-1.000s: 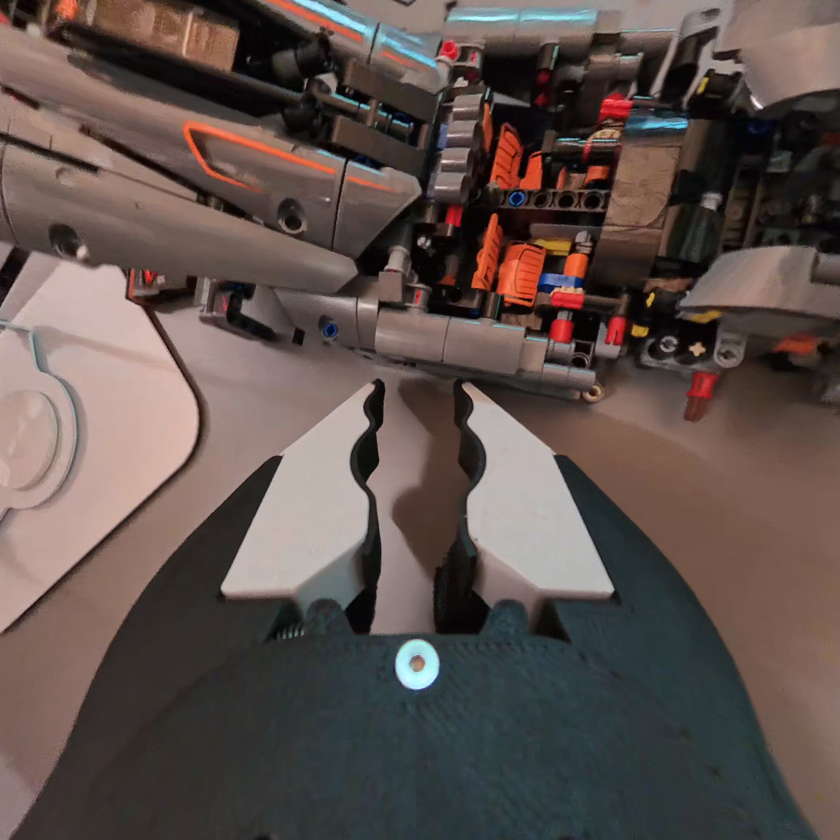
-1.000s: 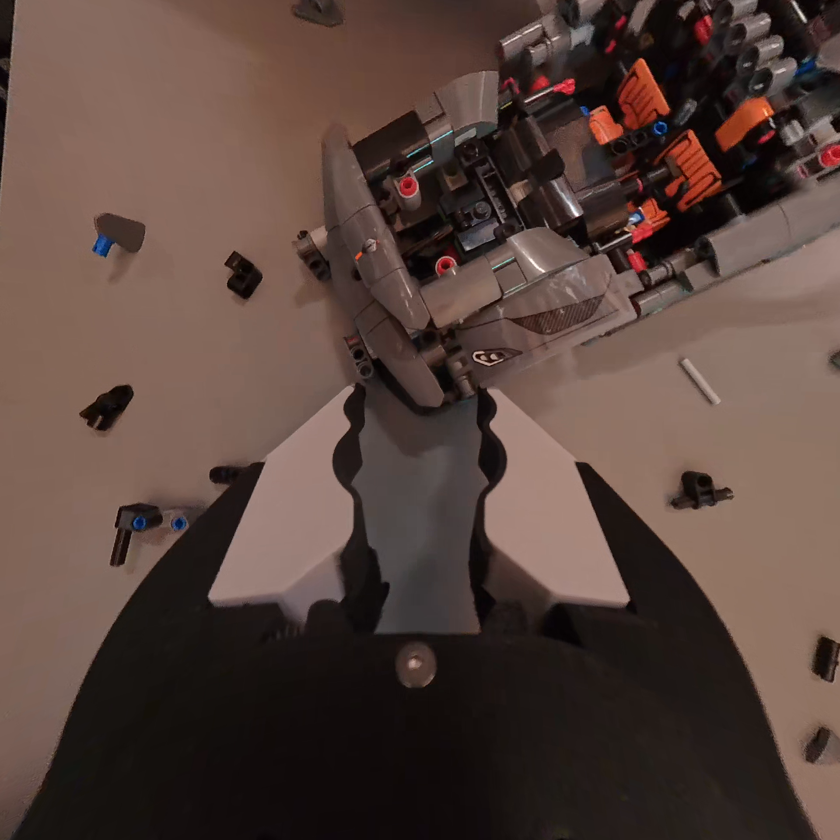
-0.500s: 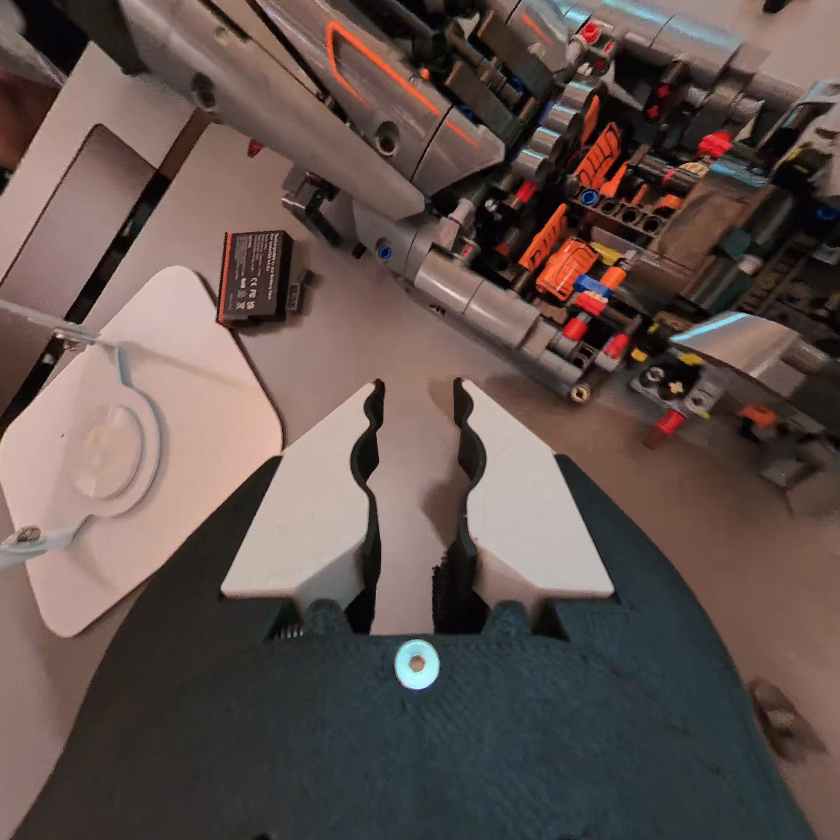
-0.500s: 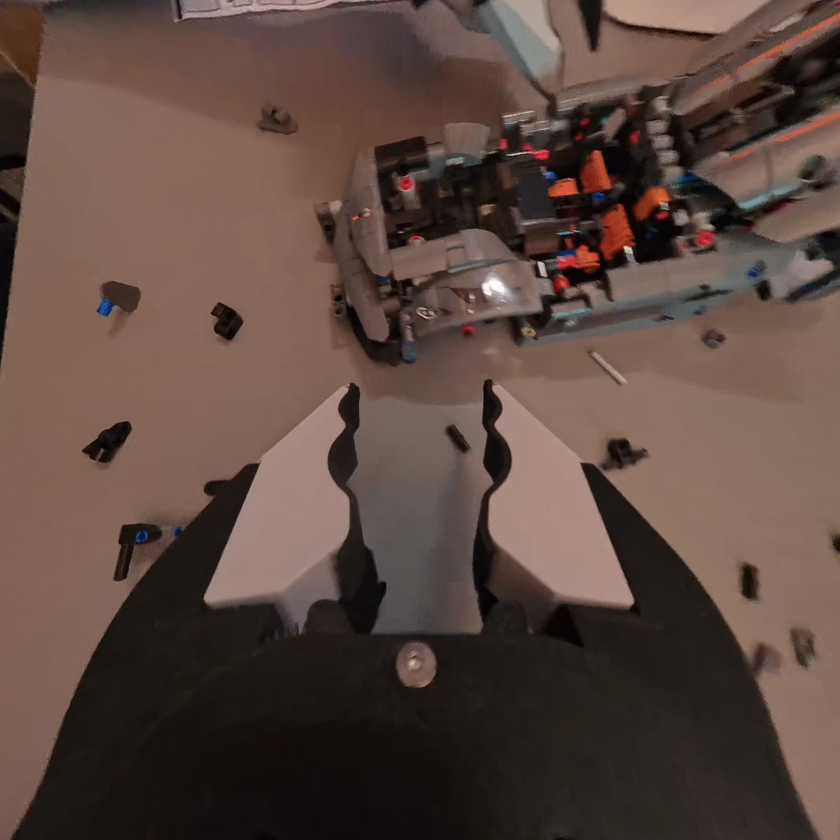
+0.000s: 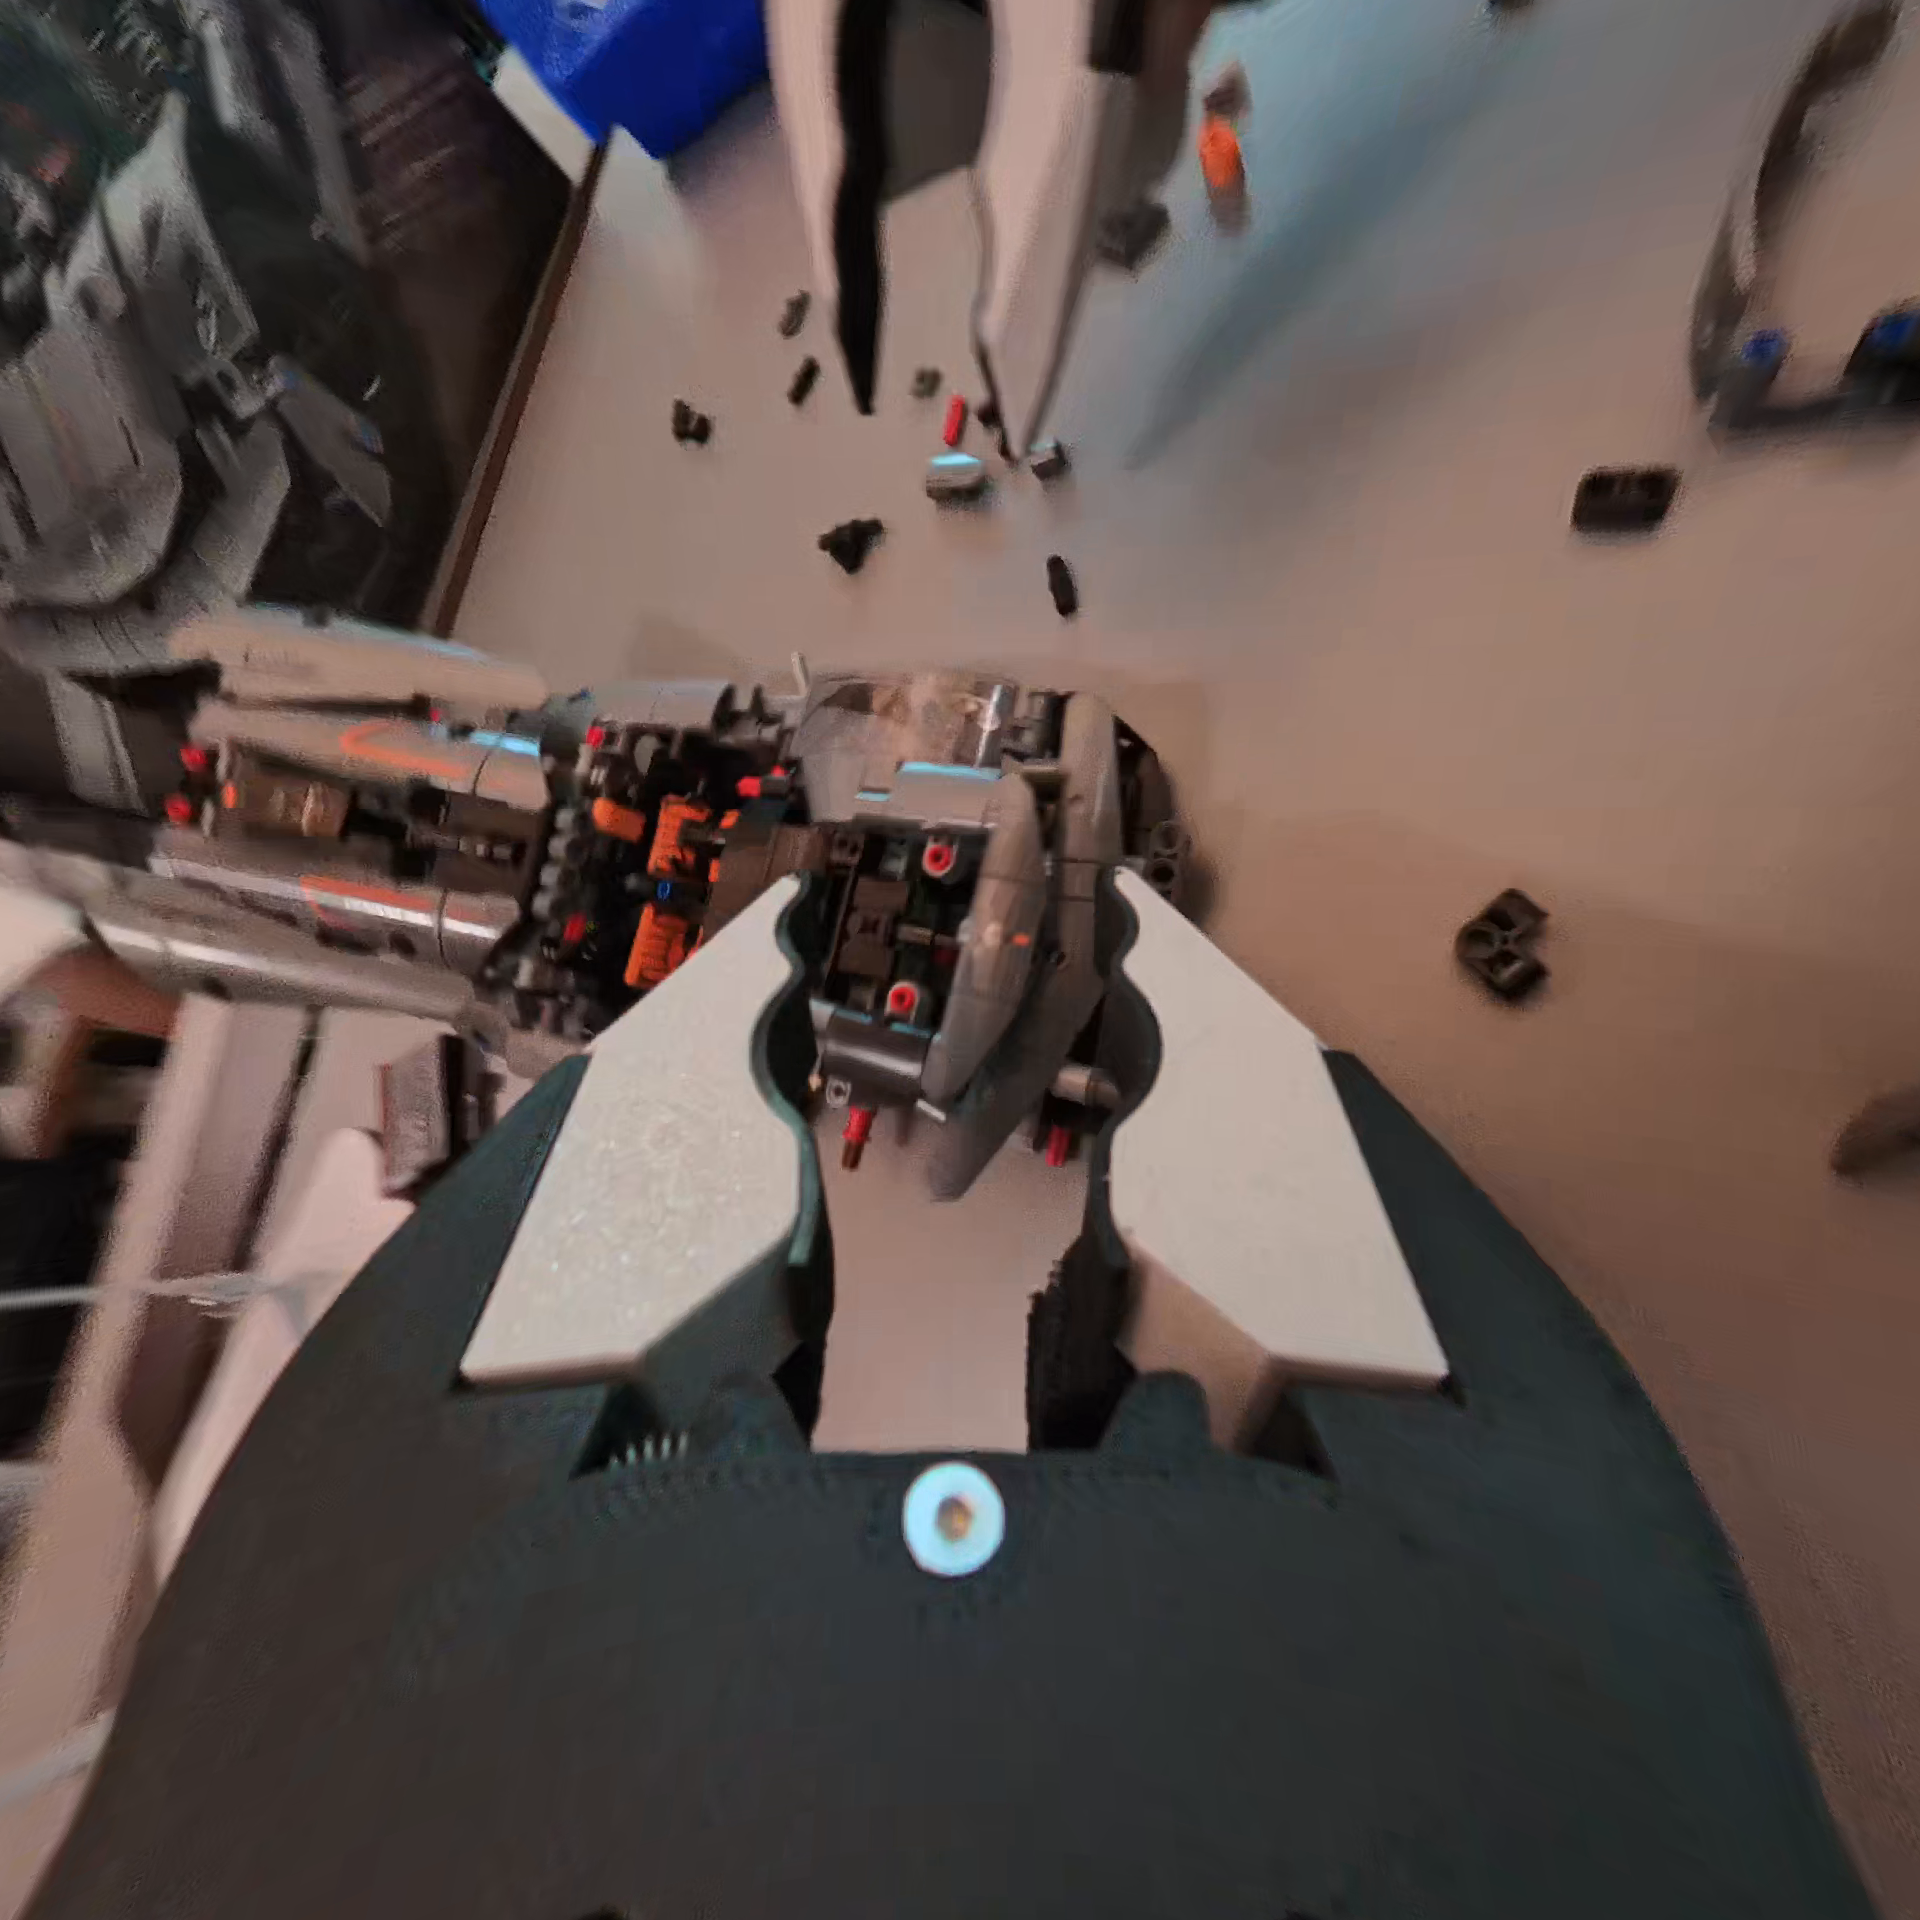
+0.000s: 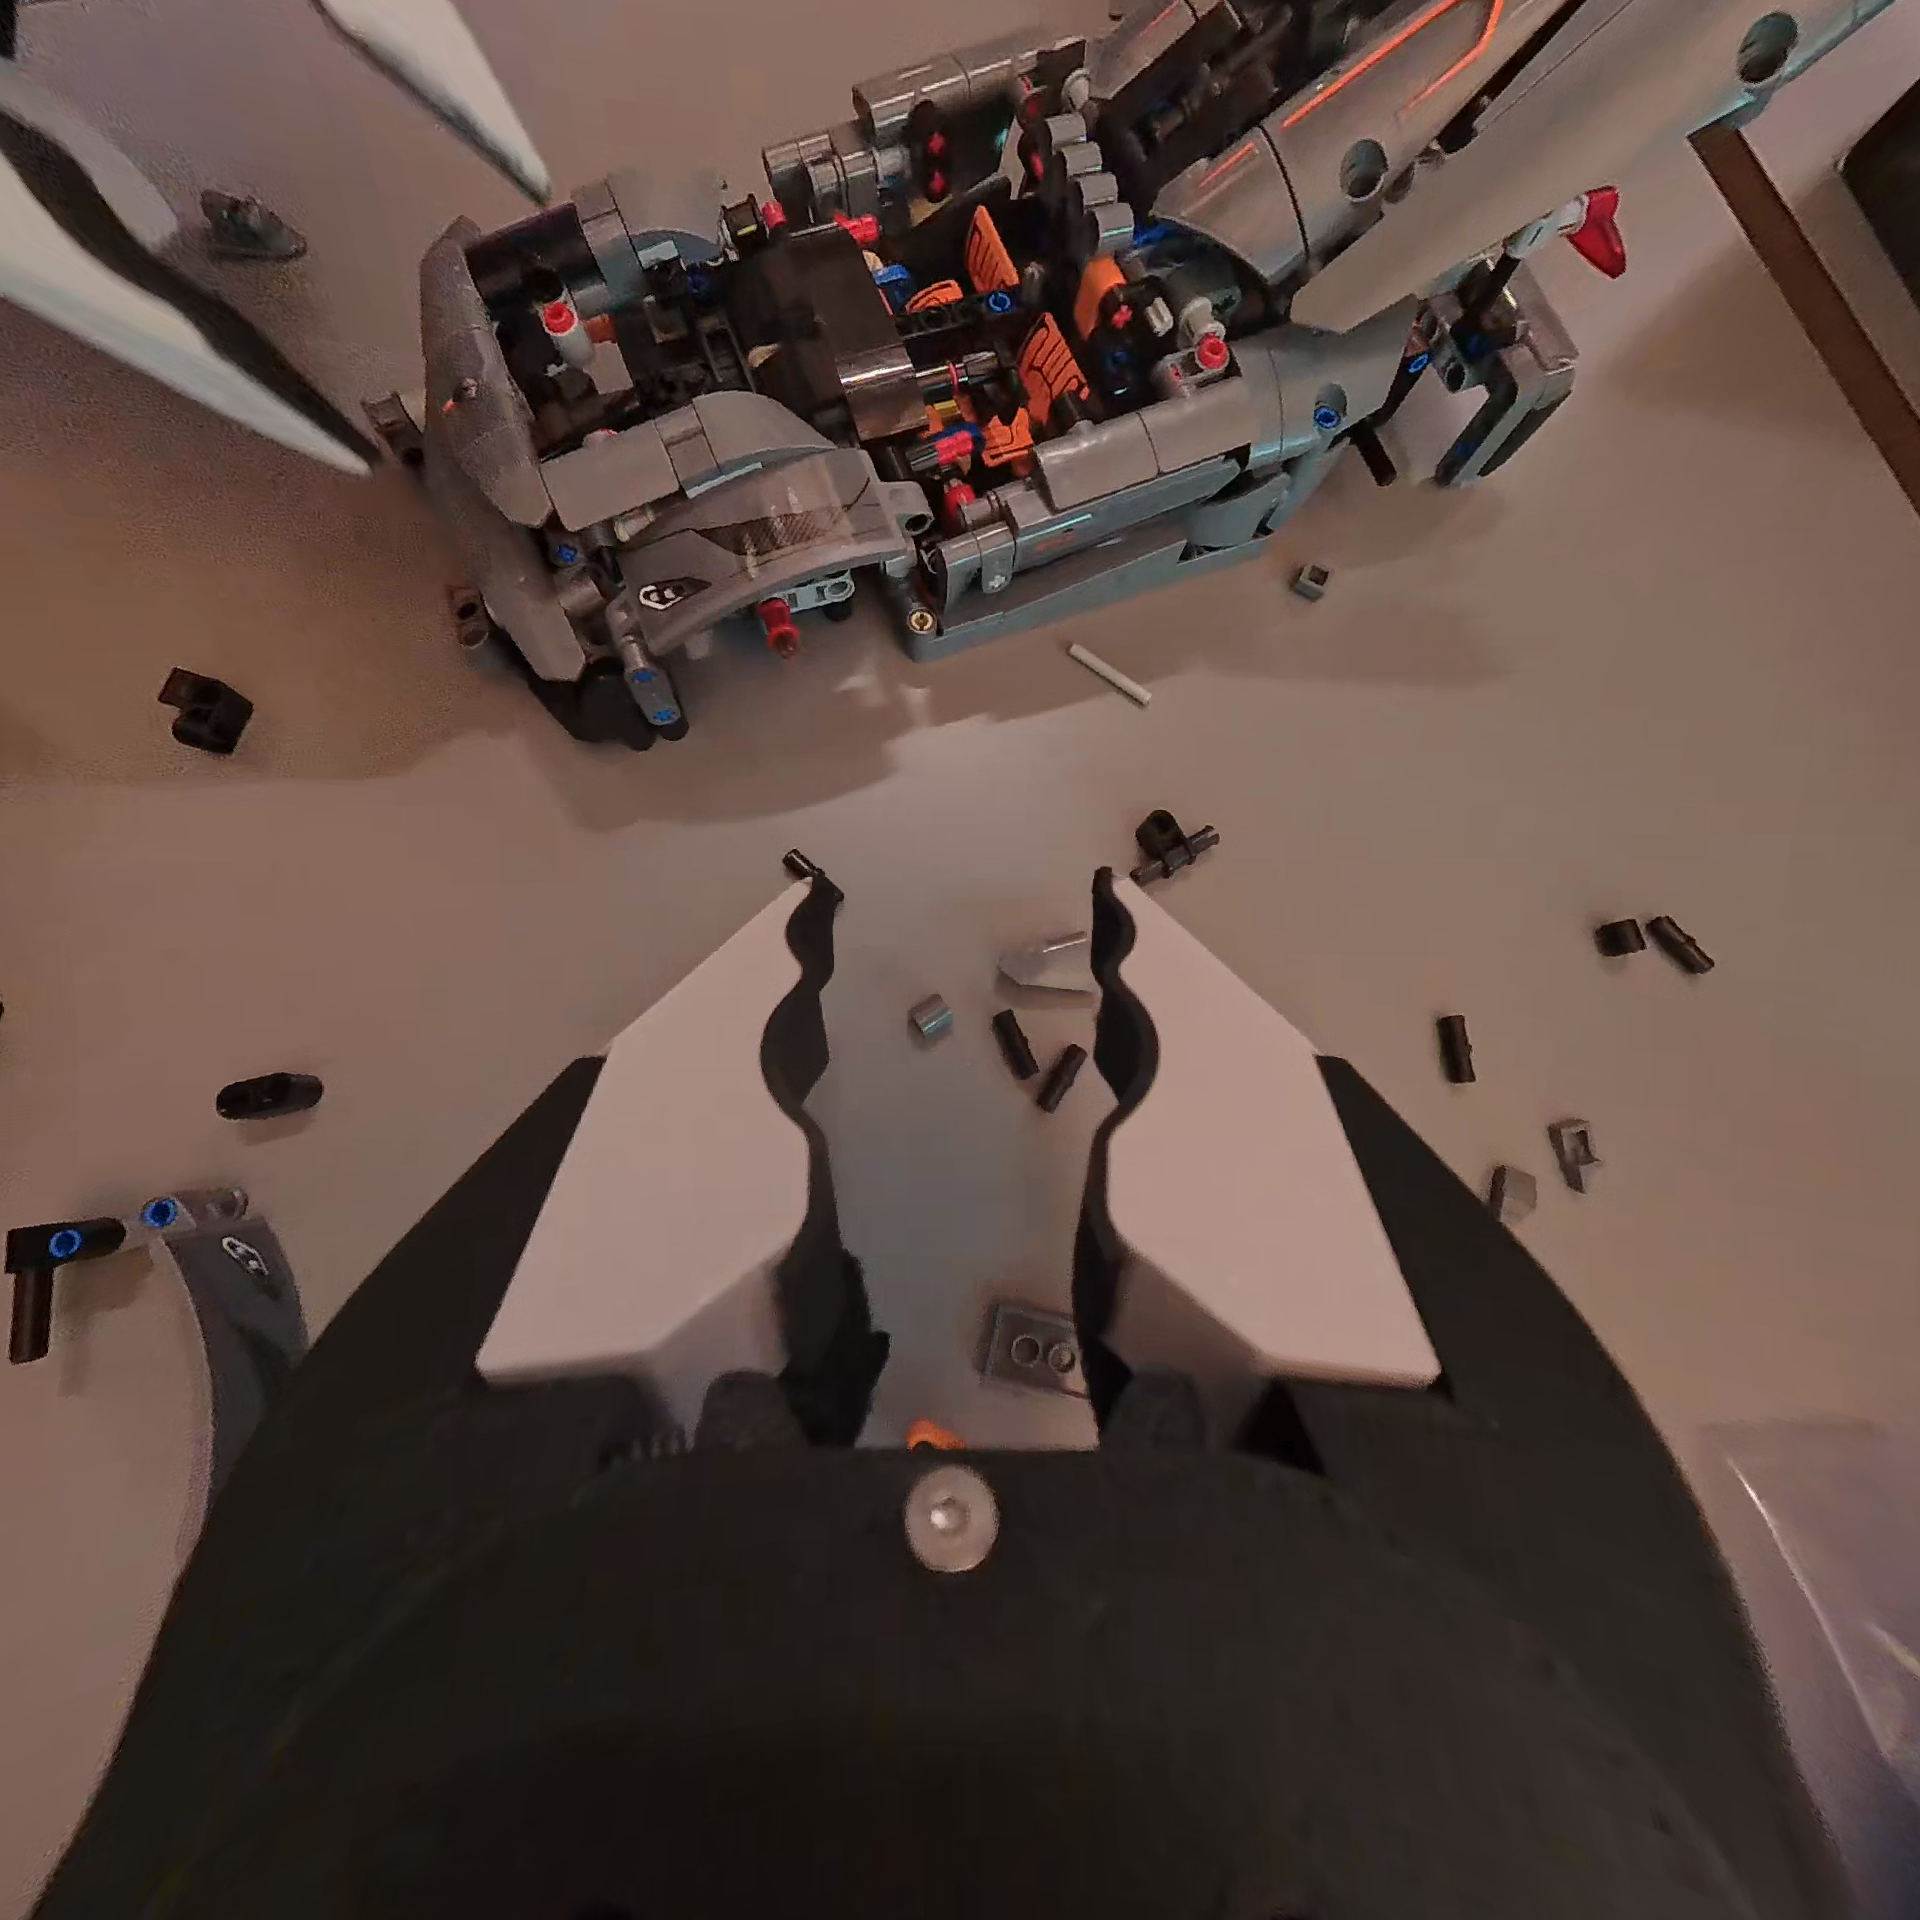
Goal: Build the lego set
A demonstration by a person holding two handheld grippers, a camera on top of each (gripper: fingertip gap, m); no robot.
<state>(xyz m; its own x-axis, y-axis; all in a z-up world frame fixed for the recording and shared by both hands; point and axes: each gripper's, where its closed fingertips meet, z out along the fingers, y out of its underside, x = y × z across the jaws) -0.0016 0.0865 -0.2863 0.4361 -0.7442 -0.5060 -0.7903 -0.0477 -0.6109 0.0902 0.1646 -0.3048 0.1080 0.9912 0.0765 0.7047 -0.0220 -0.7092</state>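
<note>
Lego model (image 6: 883,395) lies on the counter (image 6: 1455,810). Left gripper (image 5: 956,894), released, straddles its grey nose; only the right wrist view shows loose pieces (image 6: 1029,1039) beneath the released, empty right gripper (image 6: 961,883).

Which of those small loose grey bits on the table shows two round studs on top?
The flat grey plate, lying between the right hand-held gripper's fingers near their base. The other loose grey bits show no studs.
</note>
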